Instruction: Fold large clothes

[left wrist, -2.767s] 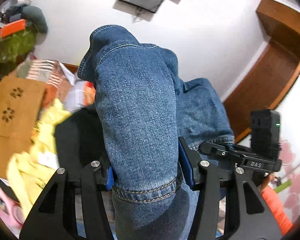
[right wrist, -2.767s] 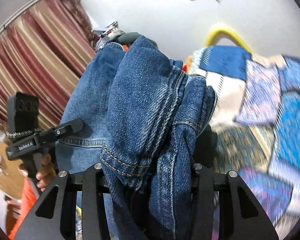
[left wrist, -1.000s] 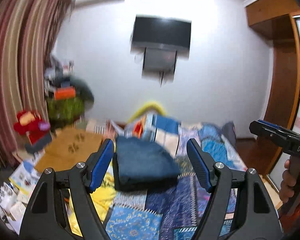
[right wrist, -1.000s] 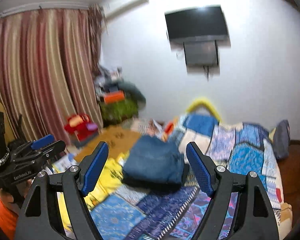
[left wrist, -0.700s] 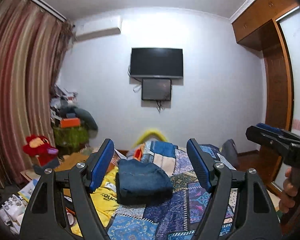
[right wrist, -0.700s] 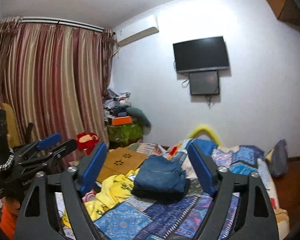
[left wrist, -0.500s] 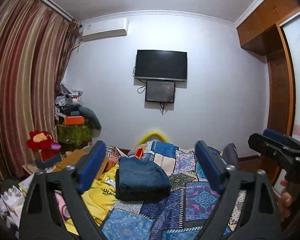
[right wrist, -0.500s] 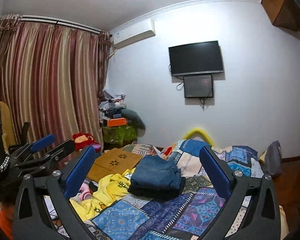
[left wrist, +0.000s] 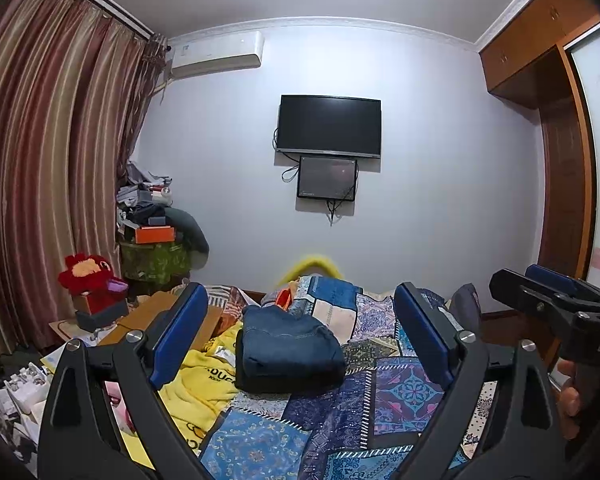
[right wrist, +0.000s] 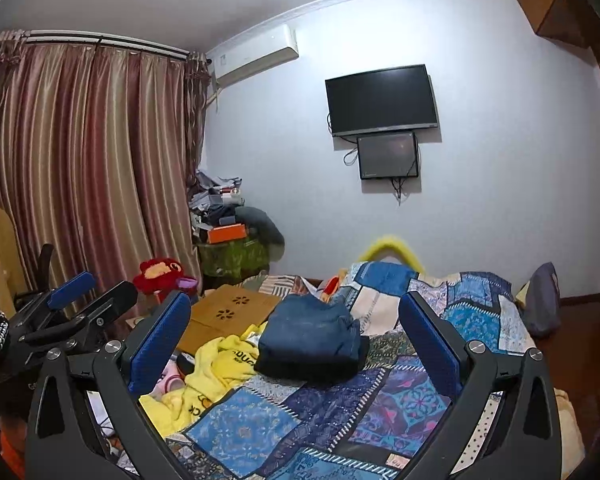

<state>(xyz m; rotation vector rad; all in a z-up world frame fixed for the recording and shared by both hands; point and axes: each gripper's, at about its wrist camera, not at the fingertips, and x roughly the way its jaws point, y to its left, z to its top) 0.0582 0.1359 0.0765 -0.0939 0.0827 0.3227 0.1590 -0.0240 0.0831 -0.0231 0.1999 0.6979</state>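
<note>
Bare quilt (left wrist: 400, 384) right of folded jeans (left wrist: 288, 344); yellow cloth (left wrist: 204, 376) crowds left.

Wall (left wrist: 440, 184): pale, bare
Television (left wrist: 329, 126): mounted on it (screen dark)
Curtains (left wrist: 48, 184): left of television
Wardrobe (left wrist: 556, 128): right of television

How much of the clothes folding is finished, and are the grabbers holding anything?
Done: the jeans lie folded in a neat bundle on the patchwork bedspread. In hand: nothing; the left gripper and right gripper are both open and empty. Left: the yellow garment beside the jeans looks crumpled, not folded.
</note>
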